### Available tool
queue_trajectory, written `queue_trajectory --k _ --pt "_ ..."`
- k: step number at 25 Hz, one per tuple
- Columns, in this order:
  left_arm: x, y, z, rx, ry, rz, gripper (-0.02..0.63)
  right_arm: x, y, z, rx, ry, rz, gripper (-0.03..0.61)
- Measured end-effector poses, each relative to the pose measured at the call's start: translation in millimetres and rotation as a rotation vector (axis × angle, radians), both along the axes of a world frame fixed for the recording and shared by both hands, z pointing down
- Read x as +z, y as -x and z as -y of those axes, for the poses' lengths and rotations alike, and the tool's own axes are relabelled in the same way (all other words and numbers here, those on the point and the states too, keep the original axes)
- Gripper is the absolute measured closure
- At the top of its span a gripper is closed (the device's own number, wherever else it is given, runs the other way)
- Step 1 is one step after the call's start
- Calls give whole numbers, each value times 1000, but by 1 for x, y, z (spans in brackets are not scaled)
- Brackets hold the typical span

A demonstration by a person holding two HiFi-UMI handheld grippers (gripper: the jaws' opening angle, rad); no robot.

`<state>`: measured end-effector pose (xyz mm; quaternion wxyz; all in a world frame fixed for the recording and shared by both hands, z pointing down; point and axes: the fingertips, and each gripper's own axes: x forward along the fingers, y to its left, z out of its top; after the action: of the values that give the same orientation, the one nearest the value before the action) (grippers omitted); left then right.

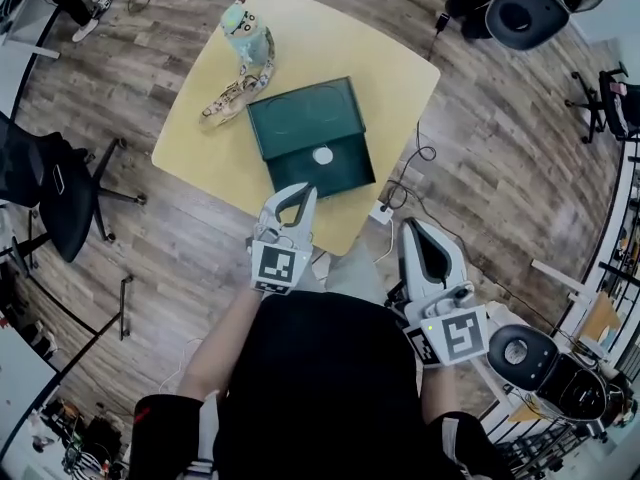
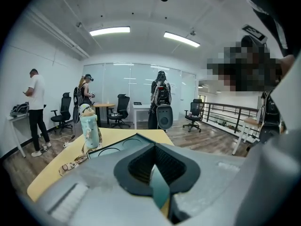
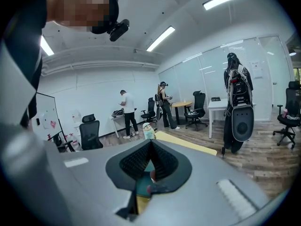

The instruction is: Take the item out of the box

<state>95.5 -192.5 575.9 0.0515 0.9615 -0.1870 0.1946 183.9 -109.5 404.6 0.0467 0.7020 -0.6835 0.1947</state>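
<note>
A dark green box [image 1: 310,133] lies closed on the yellow table [image 1: 390,68], with a small white round spot [image 1: 322,155] on its near half. My left gripper [image 1: 309,188] is shut and empty, its tips over the box's near edge. In the left gripper view the left gripper [image 2: 154,145] points over the box lid [image 2: 113,149]. My right gripper [image 1: 408,225] hangs off the table's near right corner over the floor, jaws together and nothing in them. The right gripper [image 3: 151,143] looks across the table from the side.
A pale blue bottle with a cartoon head [image 1: 247,33] and its patterned strap [image 1: 233,94] stand behind the box on the left. A power strip [image 1: 381,211] and cable lie on the floor by the table. Office chairs [image 1: 50,183] and people stand around.
</note>
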Motion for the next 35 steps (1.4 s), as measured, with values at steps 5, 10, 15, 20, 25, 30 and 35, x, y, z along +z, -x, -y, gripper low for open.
queue_trajectory --k 5,10,15,20,25,30,35 --pt "23 -6 8 -24 19 57 612 8 -8 18 -51 18 9 575" --pt "53 -10 11 -70 69 121 606 15 -14 38 -108 33 24 575" --pt "72 -21 15 -79 113 175 542 22 -18 54 -154 47 41 575" --pt "88 -33 16 -67 136 239 498 27 -28 65 -203 60 56 575" --pt "109 -36 18 -68 183 312 471 37 -35 76 -235 81 74 575" --pt "124 -45 11 -72 211 385 439 41 -45 75 -261 94 83 575" --pt "137 -49 19 -100 233 435 392 47 -49 85 -285 101 96 575"
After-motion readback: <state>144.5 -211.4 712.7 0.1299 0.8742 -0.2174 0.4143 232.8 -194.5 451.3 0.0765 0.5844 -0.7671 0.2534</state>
